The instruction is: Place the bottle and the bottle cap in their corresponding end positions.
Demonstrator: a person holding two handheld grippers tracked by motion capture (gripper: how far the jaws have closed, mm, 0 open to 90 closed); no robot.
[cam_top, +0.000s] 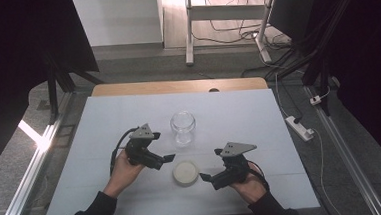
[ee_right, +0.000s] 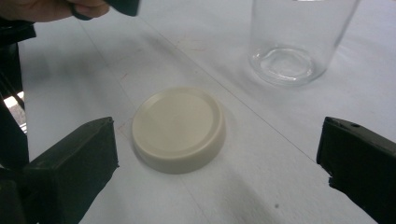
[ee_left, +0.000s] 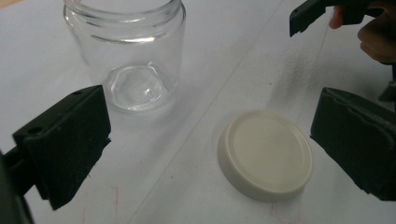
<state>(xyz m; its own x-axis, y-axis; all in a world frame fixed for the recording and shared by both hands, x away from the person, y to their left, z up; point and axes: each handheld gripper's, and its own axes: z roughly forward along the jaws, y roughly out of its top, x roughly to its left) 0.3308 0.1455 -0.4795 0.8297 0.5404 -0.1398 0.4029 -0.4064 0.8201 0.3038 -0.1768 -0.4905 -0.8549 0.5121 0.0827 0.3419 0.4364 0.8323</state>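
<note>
Two sets of tongs hover low over the white counter (cam_top: 104,128), one in each of the person's hands, with a cream lid and a clear glass jar between them. On the left, the left tongs (cam_top: 167,159) point rightward toward the middle of the counter, their black jaws spread wide with nothing between them; in the left gripper view the tongs (ee_left: 212,140) frame both things, the jar (ee_left: 126,51) standing upright just beyond the left jaw and the lid (ee_left: 265,154) lying flat nearer the right jaw, touching neither. In the high view the lid (cam_top: 185,172) rests near the front edge of the counter, top face up, just right of the left jaw tips and just left of the right ones, while the jar (cam_top: 183,127) stands open-mouthed and empty a little farther back, apart from the lid. To the right, the right tongs (cam_top: 205,177) point leftward at the lid, also wide open and holding nothing. In the right gripper view these tongs (ee_right: 219,158) straddle the scene: the lid (ee_right: 178,128) sits just beside the left jaw without touching it, and the base of the jar (ee_right: 289,46) stands farther off toward the right jaw.
</note>
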